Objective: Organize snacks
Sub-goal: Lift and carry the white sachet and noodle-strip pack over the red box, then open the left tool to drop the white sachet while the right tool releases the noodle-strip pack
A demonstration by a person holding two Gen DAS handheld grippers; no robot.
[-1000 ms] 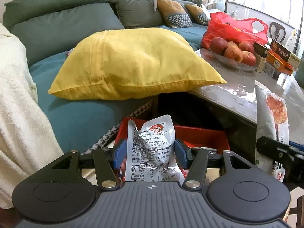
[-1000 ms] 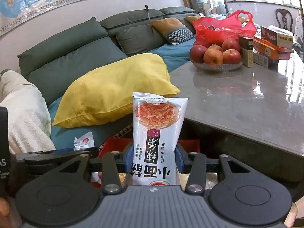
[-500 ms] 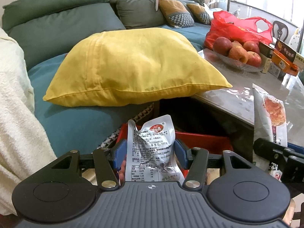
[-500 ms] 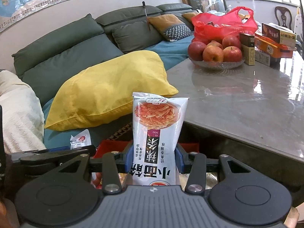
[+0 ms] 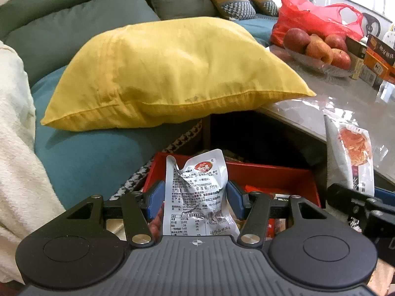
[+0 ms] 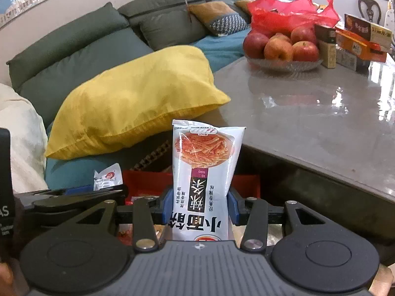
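My left gripper is shut on a crumpled silver snack packet and holds it upright above a red box with more snacks inside. My right gripper is shut on a white packet with orange strips pictured, held upright above the same red box. The right gripper and its white packet also show at the right of the left wrist view. The silver packet shows at the left of the right wrist view.
A grey glossy table stands to the right with a glass bowl of apples, a red plastic bag and cartons. A yellow pillow lies on the teal sofa. A cream blanket is at left.
Both grippers have moved forward slightly with their packets held; the pillow, table and fruit bowl look a little nearer. The grips are unchanged.
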